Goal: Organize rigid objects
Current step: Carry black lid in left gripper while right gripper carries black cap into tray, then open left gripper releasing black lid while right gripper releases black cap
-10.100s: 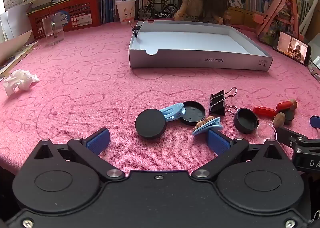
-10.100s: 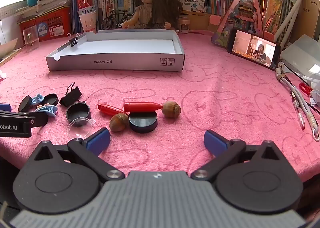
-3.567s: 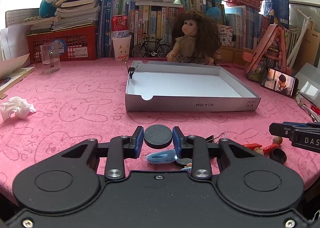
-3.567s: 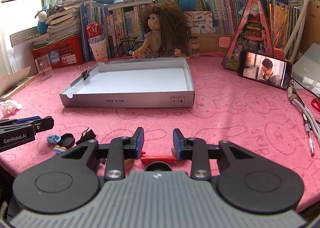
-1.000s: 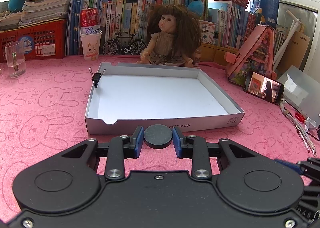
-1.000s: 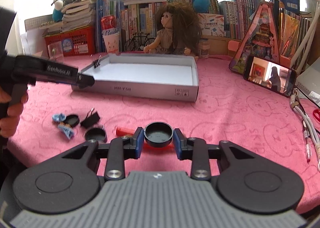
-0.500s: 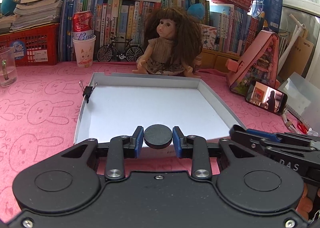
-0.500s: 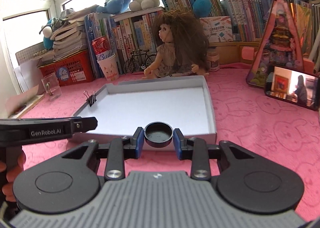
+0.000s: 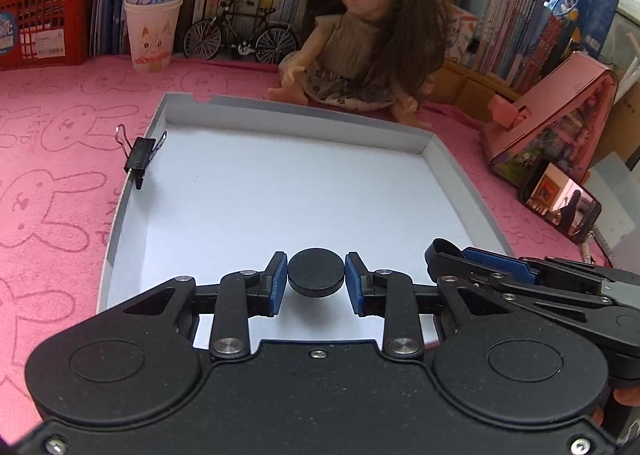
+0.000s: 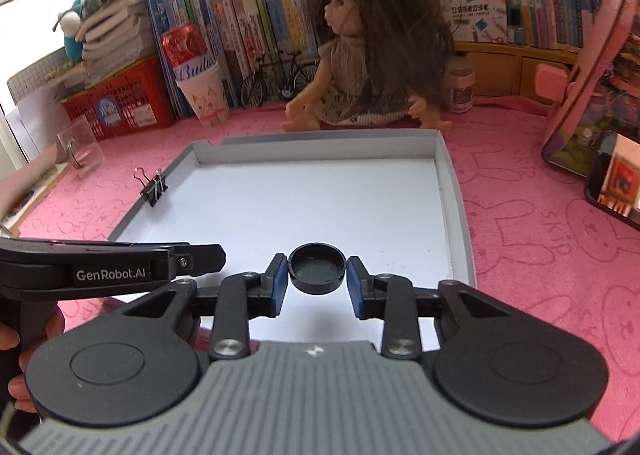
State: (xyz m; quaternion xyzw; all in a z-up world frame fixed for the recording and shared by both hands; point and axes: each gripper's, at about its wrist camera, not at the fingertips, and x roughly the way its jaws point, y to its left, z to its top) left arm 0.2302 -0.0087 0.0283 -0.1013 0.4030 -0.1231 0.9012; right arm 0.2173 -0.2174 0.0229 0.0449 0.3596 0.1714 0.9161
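Note:
My left gripper (image 9: 316,282) is shut on a flat black round lid (image 9: 316,272) and holds it over the near part of the white shallow box tray (image 9: 280,183). My right gripper (image 10: 317,281) is shut on a black round cap (image 10: 317,268), hollow side up, also above the tray's (image 10: 312,195) near half. The right gripper shows at the right of the left wrist view (image 9: 520,275); the left one shows at the left of the right wrist view (image 10: 120,263). A black binder clip (image 9: 140,157) is clipped on the tray's left wall; it also shows in the right wrist view (image 10: 154,188).
A doll (image 9: 364,39) sits just behind the tray. A paper cup with a red can (image 9: 154,21), a toy bicycle (image 9: 240,39) and books line the back. A phone (image 9: 560,207) and a pink house model (image 9: 556,111) stand right. A glass (image 10: 80,151) stands left.
Both grippers have moved forward and lower over the tray, each still holding its black piece. The tray now fills more of both views.

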